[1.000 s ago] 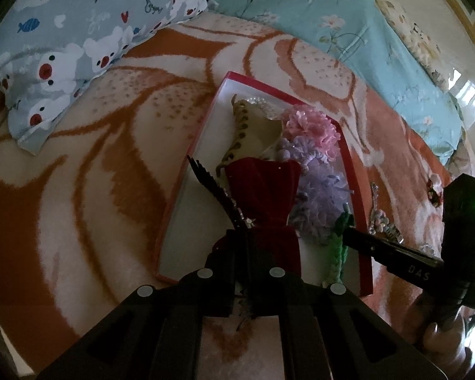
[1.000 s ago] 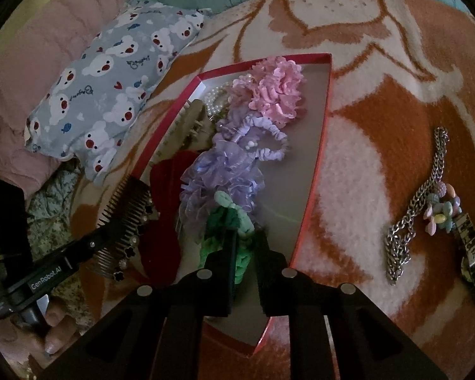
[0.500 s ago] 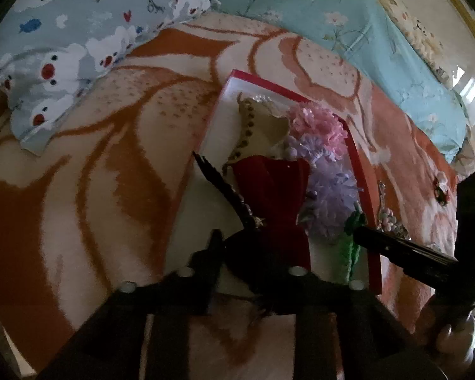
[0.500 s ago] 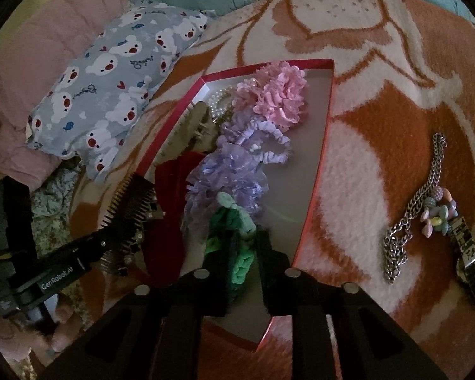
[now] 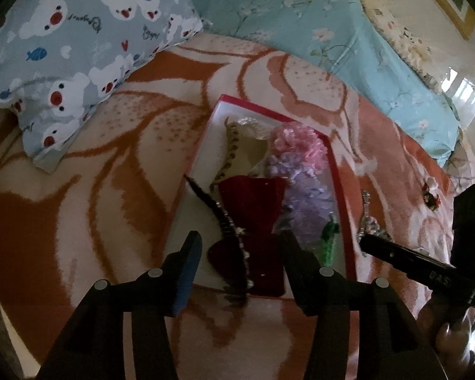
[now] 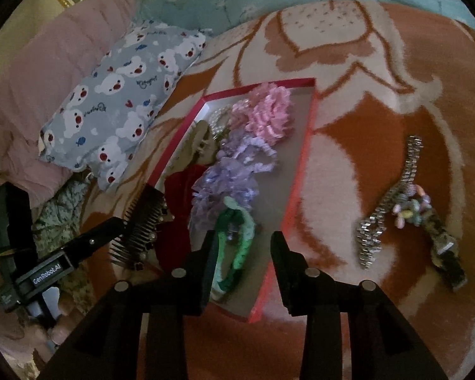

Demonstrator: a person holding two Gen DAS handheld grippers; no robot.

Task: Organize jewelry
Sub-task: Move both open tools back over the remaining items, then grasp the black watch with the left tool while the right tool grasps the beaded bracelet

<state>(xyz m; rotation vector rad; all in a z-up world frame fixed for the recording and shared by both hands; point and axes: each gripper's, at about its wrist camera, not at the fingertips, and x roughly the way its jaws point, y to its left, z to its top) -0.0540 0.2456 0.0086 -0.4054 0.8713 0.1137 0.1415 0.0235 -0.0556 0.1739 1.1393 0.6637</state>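
Left wrist view is showing the left claw [image 5: 240, 250] standing wide apart above the near end of the red box [image 5: 340, 186], which is lying on an orange and cream blanket [image 5: 79, 196] on the bed. Between the spread fingers a black comb [image 5: 220, 212] with small stones along its spine is resting across a dark red velvet bow [image 5: 253, 209] inside the box, gripped by nothing. Further in, a beige hair clip [image 5: 243, 155], a pink scrunchie [image 5: 300, 142] and a purple scrunchie [image 5: 304, 190] are lying side by side.

From the right wrist view, the right claw [image 6: 242, 250] is also standing apart, hovering over the near corner of the box. A green scrunchie [image 6: 237, 247] is lying on the box floor just beside its left finger; whether they are touching I cannot tell. Out on the blanket, well right of the box, a silver chain [image 6: 392, 199], a pastel bead charm [image 6: 410, 209] and a dark watch [image 6: 446, 247] are lying together. A bear-print pillow [image 6: 120, 95] is sitting beyond the box.
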